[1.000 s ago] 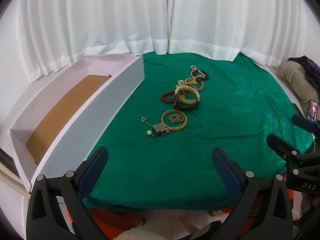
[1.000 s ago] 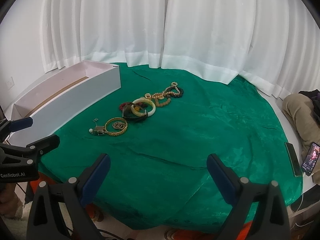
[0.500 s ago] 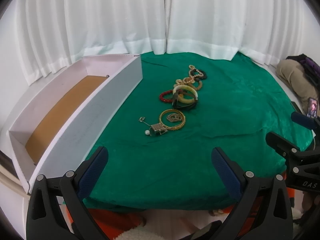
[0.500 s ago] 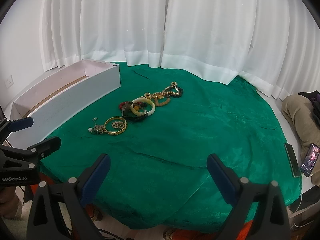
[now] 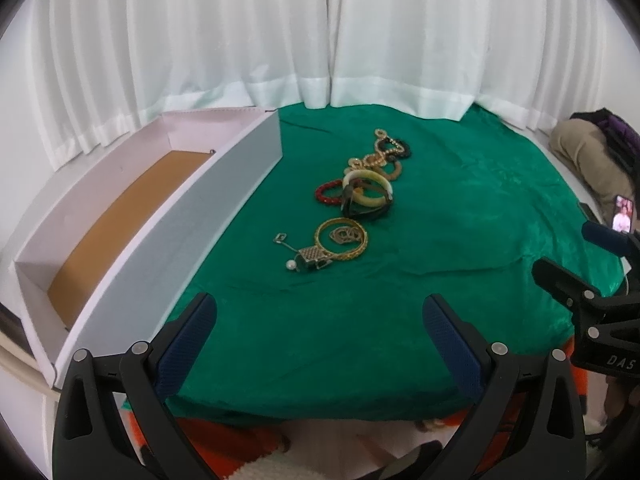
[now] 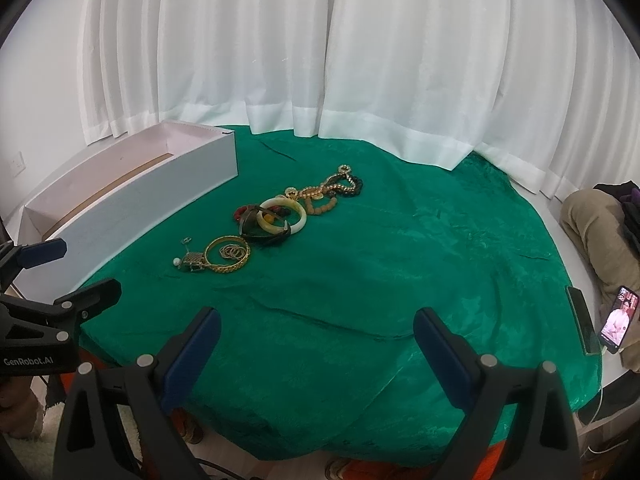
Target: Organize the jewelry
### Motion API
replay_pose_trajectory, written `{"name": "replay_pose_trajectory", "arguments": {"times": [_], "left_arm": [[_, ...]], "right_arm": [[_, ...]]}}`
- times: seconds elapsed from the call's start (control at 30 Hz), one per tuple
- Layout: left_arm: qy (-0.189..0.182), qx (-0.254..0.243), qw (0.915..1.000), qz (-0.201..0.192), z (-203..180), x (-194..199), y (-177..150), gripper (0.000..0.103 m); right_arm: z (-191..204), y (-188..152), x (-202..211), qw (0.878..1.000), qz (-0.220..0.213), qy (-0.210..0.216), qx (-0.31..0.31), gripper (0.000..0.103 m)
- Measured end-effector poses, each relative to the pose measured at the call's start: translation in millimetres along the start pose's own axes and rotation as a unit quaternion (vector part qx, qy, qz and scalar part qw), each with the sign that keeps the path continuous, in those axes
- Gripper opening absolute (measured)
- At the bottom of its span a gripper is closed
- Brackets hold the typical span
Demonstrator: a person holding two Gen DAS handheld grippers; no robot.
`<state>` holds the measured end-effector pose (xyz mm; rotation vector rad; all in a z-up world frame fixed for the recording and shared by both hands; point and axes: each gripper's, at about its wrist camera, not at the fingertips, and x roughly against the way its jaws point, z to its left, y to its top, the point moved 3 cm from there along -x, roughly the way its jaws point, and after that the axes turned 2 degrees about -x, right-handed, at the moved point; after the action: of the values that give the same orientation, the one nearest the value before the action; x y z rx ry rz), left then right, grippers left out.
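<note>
Your jewelry lies in a loose line on the green cloth (image 5: 460, 240), running from near the cloth's middle toward its far edge by the white curtains (image 5: 280, 40). Nearest you is the gold bangle (image 5: 340, 239) with thin rings inside it, and touching its near-left side a small silver charm piece with a pearl (image 5: 308, 260). Behind that, the cream bangle (image 5: 367, 190) rests on a dark bangle (image 5: 362, 211), with the red bead bracelet (image 5: 326, 196) just to their left. Farthest back, a gold chain (image 5: 378, 154) tangles with a black bead bracelet (image 5: 400, 150) and a brown bead bracelet (image 6: 320, 205).

The long white box (image 5: 160, 216) sits along the cloth's left edge. Your left wrist view looks down into it and shows its brown floor; the right wrist view shows mostly its outer wall and only a sliver of that floor.

Your left gripper (image 5: 320, 320) hangs over the near edge of the cloth, jaws spread wide, holding nothing. Your right gripper (image 6: 316, 334) does likewise, wide apart and empty. Each view catches the other gripper at its side edge.

The right wrist view shows most plainly a lit phone (image 6: 618, 320) off the cloth's right edge.
</note>
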<state>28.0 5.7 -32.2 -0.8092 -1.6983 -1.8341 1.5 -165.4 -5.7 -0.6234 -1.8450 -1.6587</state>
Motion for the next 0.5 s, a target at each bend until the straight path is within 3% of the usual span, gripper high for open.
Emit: {"name": "replay_pose_trajectory", "arguments": {"times": [0.5], "left_arm": [[0.002, 0.001, 1.0000, 0.006, 4.0, -4.2, -2.2, 0.102]], "right_arm": [[0.3, 2.2, -0.7, 1.000, 0.005, -0.003, 0.004, 0.099]]}}
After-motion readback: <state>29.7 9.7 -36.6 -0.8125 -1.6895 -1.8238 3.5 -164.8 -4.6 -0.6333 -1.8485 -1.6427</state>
